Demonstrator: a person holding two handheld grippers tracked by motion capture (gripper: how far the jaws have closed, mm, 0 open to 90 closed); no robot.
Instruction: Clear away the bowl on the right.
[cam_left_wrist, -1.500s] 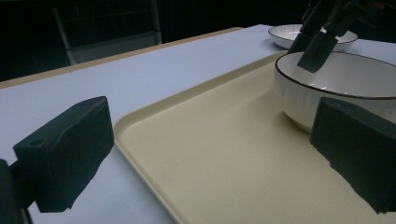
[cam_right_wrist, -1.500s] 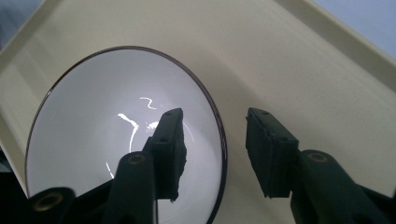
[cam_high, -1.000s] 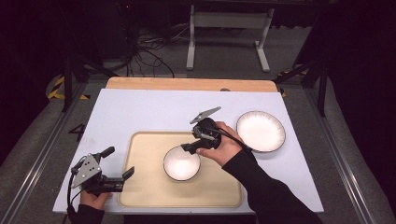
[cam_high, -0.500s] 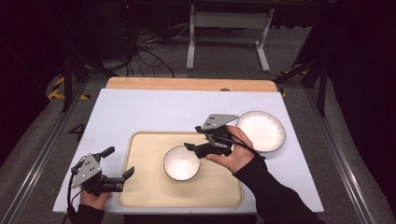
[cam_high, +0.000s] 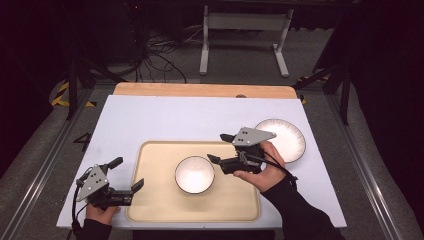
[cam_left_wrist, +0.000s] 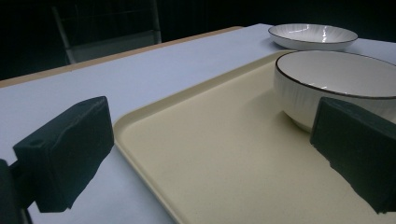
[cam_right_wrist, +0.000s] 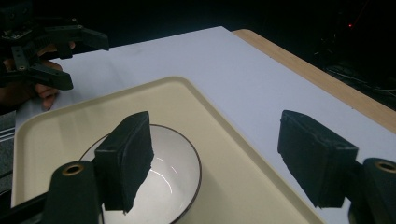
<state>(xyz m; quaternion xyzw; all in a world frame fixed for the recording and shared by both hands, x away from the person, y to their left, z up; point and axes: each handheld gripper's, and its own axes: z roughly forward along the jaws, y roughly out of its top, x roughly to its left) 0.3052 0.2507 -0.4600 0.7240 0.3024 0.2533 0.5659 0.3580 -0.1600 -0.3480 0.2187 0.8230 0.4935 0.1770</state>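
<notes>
Bowl (cam_high: 194, 174) set on tray (cam_high: 150, 200); right gripper (cam_high: 216, 148) jaws just opening wide, empty; next fetch plate (cam_high: 287, 137); left gripper (cam_high: 128, 173) open, empty

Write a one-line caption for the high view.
Right gripper open beside bowl on tray; plate at right.

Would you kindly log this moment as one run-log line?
right gripper: jaws just opening, nothing between them, beside bowl | bowl: upright on tray | left gripper: open at tray's left edge | plate: off tray

The left gripper (cam_high: 127, 175) rests low with jaws apart; the right gripper (cam_high: 221, 148), held level, has just been opening, nothing between its jaws.
</notes>
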